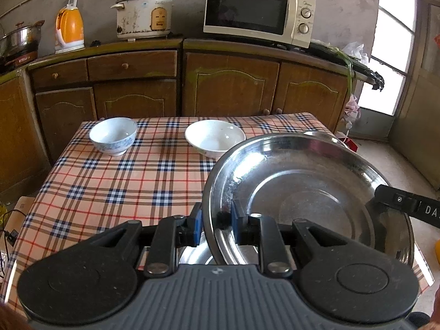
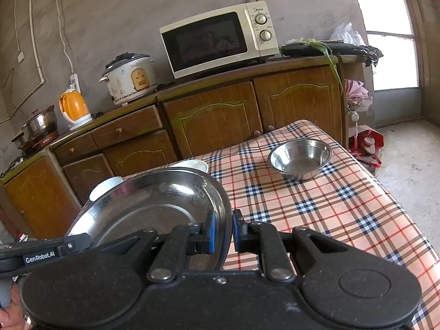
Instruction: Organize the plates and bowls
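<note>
Above the checked tablecloth (image 1: 110,187), the left gripper (image 1: 216,227) and the right gripper (image 2: 222,232) are each clamped on opposite rims of one steel plate (image 1: 302,187), held tilted. "GenRobot.AI" is printed on the left gripper's body, "Midea" on the microwave (image 2: 217,41). Beyond the plate, two white bowls (image 1: 113,135) (image 1: 214,137) and a steel bowl (image 2: 299,159) sit empty on the cloth.

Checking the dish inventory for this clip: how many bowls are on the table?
3: a blue-patterned white bowl far left, a plain white bowl mid-table, a steel bowl far right. The held steel plate may hide more.
</note>
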{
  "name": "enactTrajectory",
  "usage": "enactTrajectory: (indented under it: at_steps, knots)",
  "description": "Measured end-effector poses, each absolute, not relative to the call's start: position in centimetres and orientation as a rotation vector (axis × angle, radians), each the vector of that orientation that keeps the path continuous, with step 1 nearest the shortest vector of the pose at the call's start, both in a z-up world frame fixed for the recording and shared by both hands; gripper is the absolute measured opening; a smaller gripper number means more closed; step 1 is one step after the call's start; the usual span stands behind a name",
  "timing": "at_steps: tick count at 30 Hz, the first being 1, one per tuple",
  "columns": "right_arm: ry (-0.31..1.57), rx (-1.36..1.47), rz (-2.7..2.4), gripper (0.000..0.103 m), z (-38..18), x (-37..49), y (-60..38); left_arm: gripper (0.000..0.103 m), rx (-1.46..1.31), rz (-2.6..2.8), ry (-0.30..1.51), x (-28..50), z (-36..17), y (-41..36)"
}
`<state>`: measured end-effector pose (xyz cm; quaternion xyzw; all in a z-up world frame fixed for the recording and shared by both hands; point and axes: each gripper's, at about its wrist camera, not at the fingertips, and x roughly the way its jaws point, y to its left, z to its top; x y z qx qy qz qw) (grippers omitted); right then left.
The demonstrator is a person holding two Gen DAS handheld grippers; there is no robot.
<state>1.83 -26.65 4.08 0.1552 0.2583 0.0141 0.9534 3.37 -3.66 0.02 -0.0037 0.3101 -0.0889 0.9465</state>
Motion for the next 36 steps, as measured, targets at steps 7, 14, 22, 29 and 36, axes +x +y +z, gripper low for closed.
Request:
enactTrajectory:
  at_steps: [7, 14, 22, 29, 36]
  knots:
    - [0.538, 0.315, 0.038, 0.018, 3.5, 2.0, -26.1, 0.021, -0.006, -0.170, 0.643, 3.4, -0.3, -3.2]
    - [0.553, 0.313, 0.042, 0.018, 3.1, 2.1, -25.6, 0.021, -0.006, -0.163, 0.655, 3.4, -0.8, -2.9]
    - [0.578, 0.309, 0.053, 0.018, 2.2, 2.3, -24.8, 0.022, -0.008, -0.150, 0.678, 3.4, -1.6, -2.1]
    - [0.600, 0.308, 0.060, 0.018, 1.4, 2.5, -24.0, 0.022, -0.008, -0.141, 0.697, 3.4, -2.2, -1.7]
    - [0.616, 0.305, 0.063, 0.018, 0.9, 2.7, -23.6, 0.022, -0.015, -0.137, 0.717, 3.6, -2.8, -1.4]
